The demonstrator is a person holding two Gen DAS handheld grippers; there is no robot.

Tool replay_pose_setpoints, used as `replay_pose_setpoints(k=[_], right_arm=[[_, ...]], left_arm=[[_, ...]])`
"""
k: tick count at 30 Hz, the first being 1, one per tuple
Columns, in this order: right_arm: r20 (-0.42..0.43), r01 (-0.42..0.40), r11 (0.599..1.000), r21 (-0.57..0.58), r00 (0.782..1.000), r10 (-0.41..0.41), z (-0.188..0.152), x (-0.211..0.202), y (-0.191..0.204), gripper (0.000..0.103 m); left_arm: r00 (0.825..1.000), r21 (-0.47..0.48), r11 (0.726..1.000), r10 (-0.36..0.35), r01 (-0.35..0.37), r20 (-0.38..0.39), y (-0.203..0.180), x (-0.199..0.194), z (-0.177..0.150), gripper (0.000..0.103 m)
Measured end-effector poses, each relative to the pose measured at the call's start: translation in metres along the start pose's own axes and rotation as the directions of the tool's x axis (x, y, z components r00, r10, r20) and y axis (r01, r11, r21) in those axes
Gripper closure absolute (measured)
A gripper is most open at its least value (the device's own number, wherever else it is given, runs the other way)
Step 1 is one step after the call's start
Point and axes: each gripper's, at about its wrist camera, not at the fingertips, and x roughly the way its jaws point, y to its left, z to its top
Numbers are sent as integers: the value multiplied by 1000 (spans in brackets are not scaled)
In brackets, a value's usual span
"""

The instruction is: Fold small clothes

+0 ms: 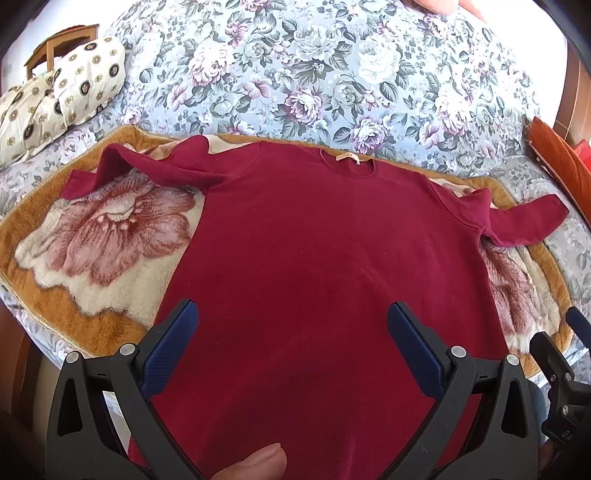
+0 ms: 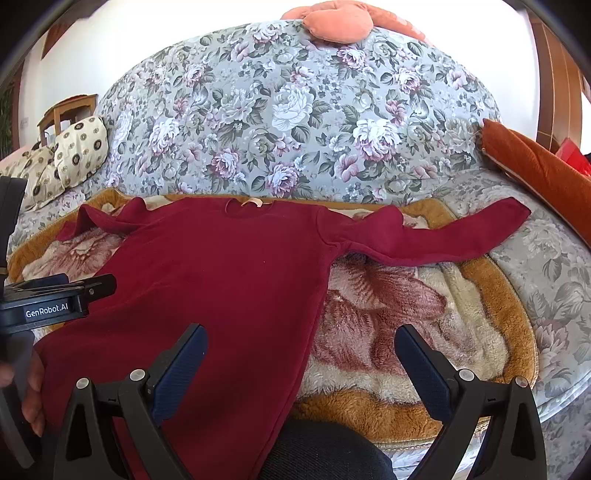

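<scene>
A dark red long-sleeved top lies spread flat on a fleece blanket, collar at the far side and both sleeves out to the sides. My left gripper hovers open over the lower middle of the top, nothing between its blue pads. My right gripper is open above the top's right side edge, its left pad over the fabric and its right pad over the blanket. The right sleeve stretches out to the right. The left sleeve is bent and rumpled.
The brown-edged flower-print blanket covers a floral bedspread. Patterned pillows sit far left, an orange cushion at the right and a pink cushion at the back. A thumb shows at the bottom edge.
</scene>
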Motion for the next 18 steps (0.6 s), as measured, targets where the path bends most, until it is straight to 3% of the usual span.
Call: replay_pose_setpoints(k=[18], right_arm=[[0,-3,1000,8,1000,3,-1,1,-2,2]], left_arm=[[1000,-3,1000,-1,1,-3,-1,0,-1,1]])
